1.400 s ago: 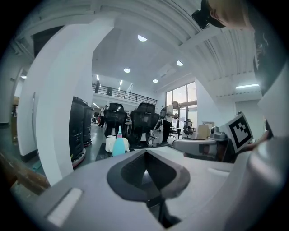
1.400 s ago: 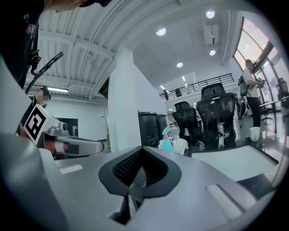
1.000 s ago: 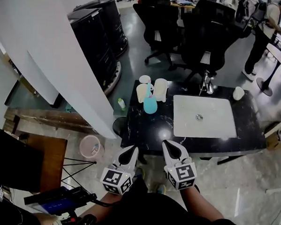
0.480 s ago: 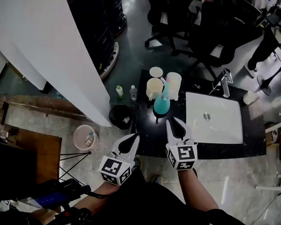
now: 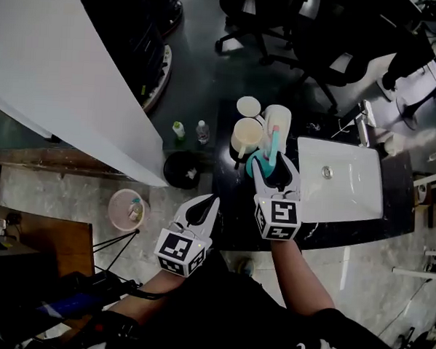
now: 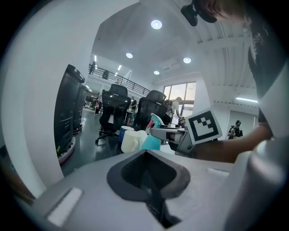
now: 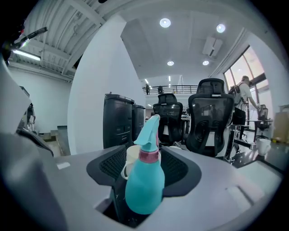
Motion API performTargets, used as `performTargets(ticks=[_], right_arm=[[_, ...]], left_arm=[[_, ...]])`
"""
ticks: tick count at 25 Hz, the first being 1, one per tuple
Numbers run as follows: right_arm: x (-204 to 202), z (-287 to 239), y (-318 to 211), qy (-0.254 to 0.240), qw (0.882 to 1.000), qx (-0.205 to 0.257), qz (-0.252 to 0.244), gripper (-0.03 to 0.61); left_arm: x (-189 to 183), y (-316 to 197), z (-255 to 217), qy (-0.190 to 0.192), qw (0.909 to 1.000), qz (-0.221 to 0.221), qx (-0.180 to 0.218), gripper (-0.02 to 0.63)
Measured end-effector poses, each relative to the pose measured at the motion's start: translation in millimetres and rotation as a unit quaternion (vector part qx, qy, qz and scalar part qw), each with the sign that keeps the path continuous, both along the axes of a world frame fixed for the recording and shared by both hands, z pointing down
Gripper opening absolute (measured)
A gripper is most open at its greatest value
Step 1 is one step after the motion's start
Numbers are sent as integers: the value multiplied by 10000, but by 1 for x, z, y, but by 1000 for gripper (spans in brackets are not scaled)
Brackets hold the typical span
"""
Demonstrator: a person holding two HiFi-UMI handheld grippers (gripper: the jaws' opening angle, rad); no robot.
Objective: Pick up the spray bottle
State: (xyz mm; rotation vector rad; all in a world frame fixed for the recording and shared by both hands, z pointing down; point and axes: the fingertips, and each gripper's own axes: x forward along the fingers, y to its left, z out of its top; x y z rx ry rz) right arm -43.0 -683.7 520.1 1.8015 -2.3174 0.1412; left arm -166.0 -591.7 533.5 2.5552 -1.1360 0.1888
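Counter (image 5: 228, 196): spray bottle (image 5: 260, 160) partly behind claw (image 5: 275, 169)

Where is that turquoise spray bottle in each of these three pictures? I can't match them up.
Head view: spray bottle upper centre, left of the white sink, between the jaws of the right claw, which have just been opening.
Left gripper view: bottle mid-picture, at the right claw's tip.
Right gripper view: bottle low centre, between the open jaws.
Shared landmark: the cream jug beside it, in all three views.
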Motion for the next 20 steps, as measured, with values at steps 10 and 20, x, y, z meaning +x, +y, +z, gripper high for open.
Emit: performTargets(ticks=[10, 20], right_arm=[[8, 0, -21, 29, 9992, 6, 395, 174], [16, -20, -3, 49, 9995, 117, 282, 170]], left_arm=[[0, -25, 7, 57, 10000, 10, 24, 1], [14, -37, -5, 49, 9998, -10, 180, 1]])
